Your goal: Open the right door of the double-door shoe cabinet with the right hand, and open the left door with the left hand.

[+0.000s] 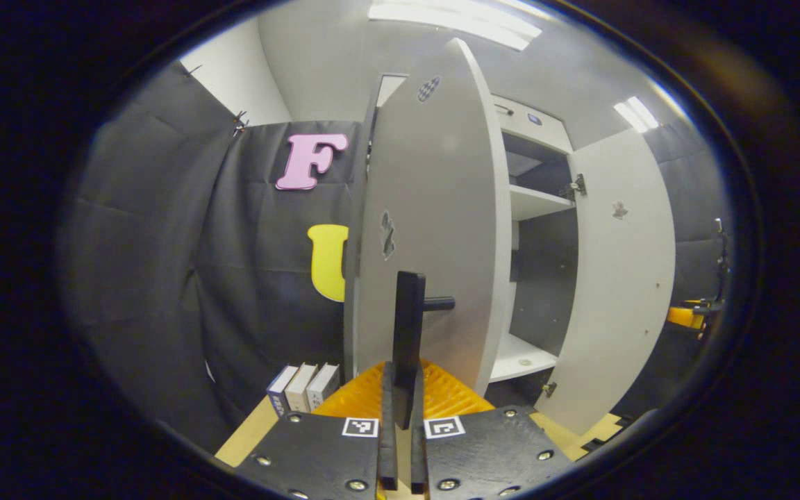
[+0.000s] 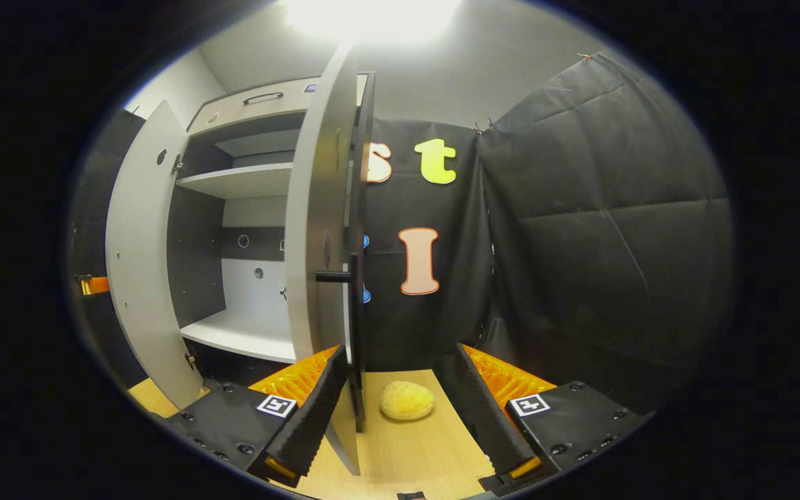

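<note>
Doors (image 1: 435, 229): 2, both open; left gripper (image 1: 400, 417) clamps 1 handle (image 1: 408, 333), right gripper (image 2: 400, 410) spread; 3 books (image 1: 303, 387).

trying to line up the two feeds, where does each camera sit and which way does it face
Left gripper view: rides the left gripper, facing the grey left cabinet door; its fingers are closed on that door's black bar handle.
Right gripper view: rides the right gripper, facing the grey right cabinet door edge-on, fingers spread apart around its lower edge, a yellow sponge-like lump beyond.
Shared: the open white-shelved cabinet interior, both doors swung out.
</note>
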